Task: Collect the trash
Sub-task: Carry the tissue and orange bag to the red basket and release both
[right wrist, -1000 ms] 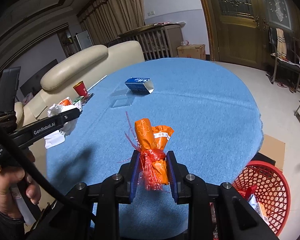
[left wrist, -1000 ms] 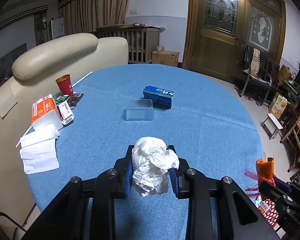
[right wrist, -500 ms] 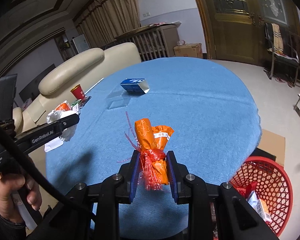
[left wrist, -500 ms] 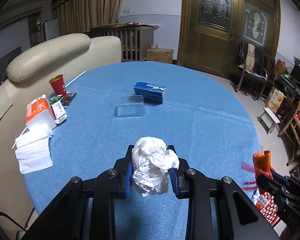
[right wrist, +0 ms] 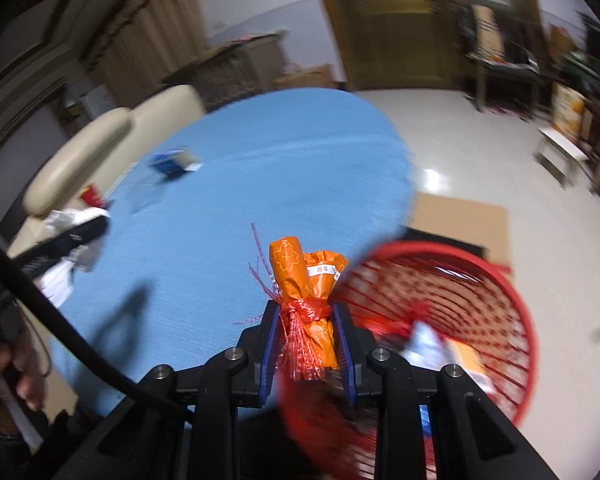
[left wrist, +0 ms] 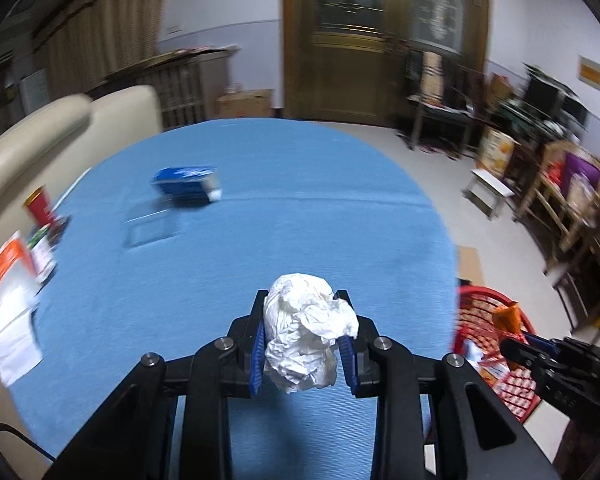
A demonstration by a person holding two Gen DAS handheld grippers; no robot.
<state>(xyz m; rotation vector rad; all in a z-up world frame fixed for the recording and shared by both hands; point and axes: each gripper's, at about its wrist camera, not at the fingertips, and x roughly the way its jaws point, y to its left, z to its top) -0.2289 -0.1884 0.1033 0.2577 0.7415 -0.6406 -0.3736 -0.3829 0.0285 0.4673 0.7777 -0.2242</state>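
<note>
My left gripper point(left wrist: 302, 346) is shut on a crumpled white paper ball point(left wrist: 306, 328) and holds it above the near edge of the blue table point(left wrist: 260, 232). My right gripper point(right wrist: 307, 344) is shut on an orange wrapper bundle point(right wrist: 304, 280) tied with red netting, held over the rim of the red mesh basket point(right wrist: 460, 320) on the floor at the table's right. The basket point(left wrist: 488, 320) and the right gripper with the orange bundle point(left wrist: 508, 318) also show in the left wrist view. The basket holds some trash.
On the table lie a blue carton point(left wrist: 188, 186), a clear plastic lid point(left wrist: 152, 230), a red cup point(left wrist: 40, 206), an orange-and-white pack point(left wrist: 10, 264) and white napkins point(left wrist: 12, 340). A cream sofa point(left wrist: 60, 136) borders the left. Flat cardboard point(right wrist: 460, 220) lies on the floor.
Both grippers have swung right toward the red basket, each keeping its load. The right gripper now hangs over the basket rim. The current frames are motion-blurred.
</note>
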